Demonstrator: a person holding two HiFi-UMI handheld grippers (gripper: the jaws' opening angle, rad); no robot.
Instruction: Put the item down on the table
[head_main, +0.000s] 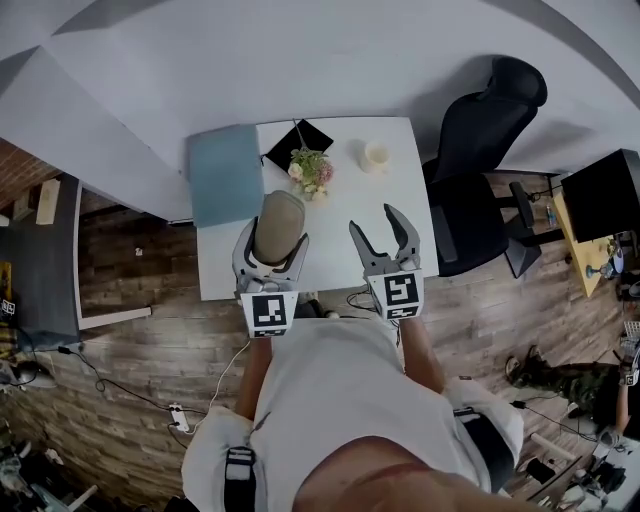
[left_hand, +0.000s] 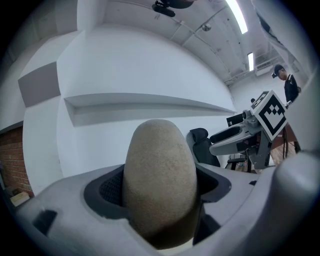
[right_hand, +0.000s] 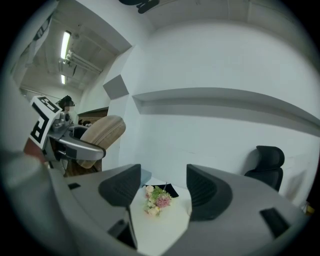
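**A:** So, from the head view, where was the item (head_main: 278, 226)?

**B:** In the left gripper (head_main: 274, 243), clamped between both jaws with its rounded end pointing away from the person. It hung over the near left part of the white table (head_main: 340, 265), just right of the blue pad (head_main: 224, 173) and near the flowers (head_main: 311, 170). The right gripper (head_main: 375, 222) was beside it to the right, jaws apart and holding nothing.

**A:** And the left gripper view?

**B:** The tan, egg-shaped thing filled the gap there, with the pads pressed on both its sides. Only wall showed behind it and no tabletop, so I judged it was in the air and not yet set down.

**A:** The right gripper view?

**B:** The jaws stood parted with nothing between them. The flowers and bare tabletop showed through the gap, and the loaded gripper was off to the left.

**A:** Which step, then?

**B:** The carry, I'd say. The next move called for lowering the item onto the bare near patch, clear of flowers and pad. The jaws should open only once it rested there, since its round shape might roll.
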